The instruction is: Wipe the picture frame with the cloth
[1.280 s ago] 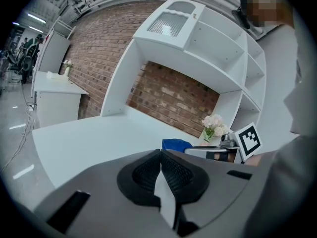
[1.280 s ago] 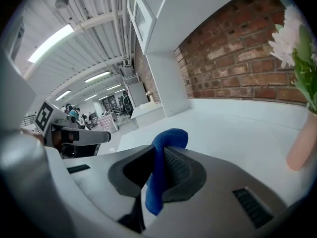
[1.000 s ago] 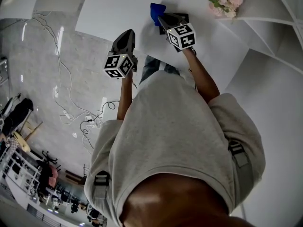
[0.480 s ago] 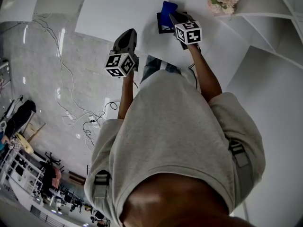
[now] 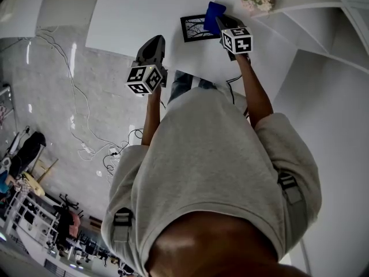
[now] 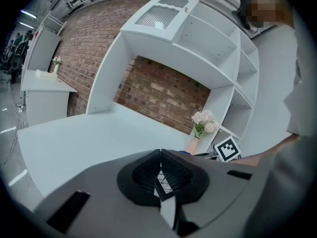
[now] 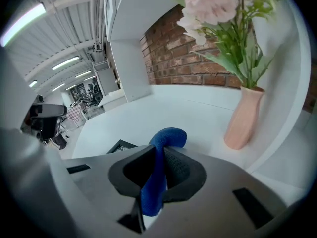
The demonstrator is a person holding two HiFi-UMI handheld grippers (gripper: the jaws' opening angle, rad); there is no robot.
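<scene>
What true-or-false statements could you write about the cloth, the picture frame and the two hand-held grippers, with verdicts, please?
1. The right hand-held gripper is shut on the blue cloth. True.
2. The left hand-held gripper grips the picture frame. False: its jaws are together on nothing, away from the frame.
3. The flowers stand in a pink vase. True.
4. The picture frame stands upright on a shelf. False: it lies flat on the white table.

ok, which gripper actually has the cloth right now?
The right gripper: the blue cloth is pinched between its jaws, by the picture frame. The left gripper has its jaws together on nothing, back from the frame.
</scene>
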